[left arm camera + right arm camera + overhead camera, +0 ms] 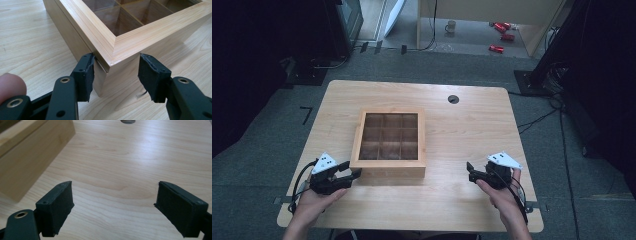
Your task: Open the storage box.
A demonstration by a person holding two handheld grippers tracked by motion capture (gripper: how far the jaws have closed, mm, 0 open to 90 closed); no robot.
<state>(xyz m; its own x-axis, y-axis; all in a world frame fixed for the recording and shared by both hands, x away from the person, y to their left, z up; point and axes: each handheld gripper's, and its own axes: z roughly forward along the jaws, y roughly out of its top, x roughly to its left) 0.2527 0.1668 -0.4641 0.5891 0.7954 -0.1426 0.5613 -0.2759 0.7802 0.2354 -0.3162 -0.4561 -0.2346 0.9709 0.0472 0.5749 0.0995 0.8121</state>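
Both hands reach in at the table's (pixel 462 200) near edge in the high view: the left gripper (pixel 353 169) sits at the near left corner of the wooden compartment box (pixel 389 167), the right gripper (pixel 470 170) well off to the box's right. From the left gripper view, its jaws stand spread astride that box corner, one pad (pixel 88 75) touching the side. From the right gripper view, jaws gape wide over bare tabletop, the box off to the left.

Dim, bluish high view (dark edges); bright, soft-shadowed gripper views, slightly blurred jaws.
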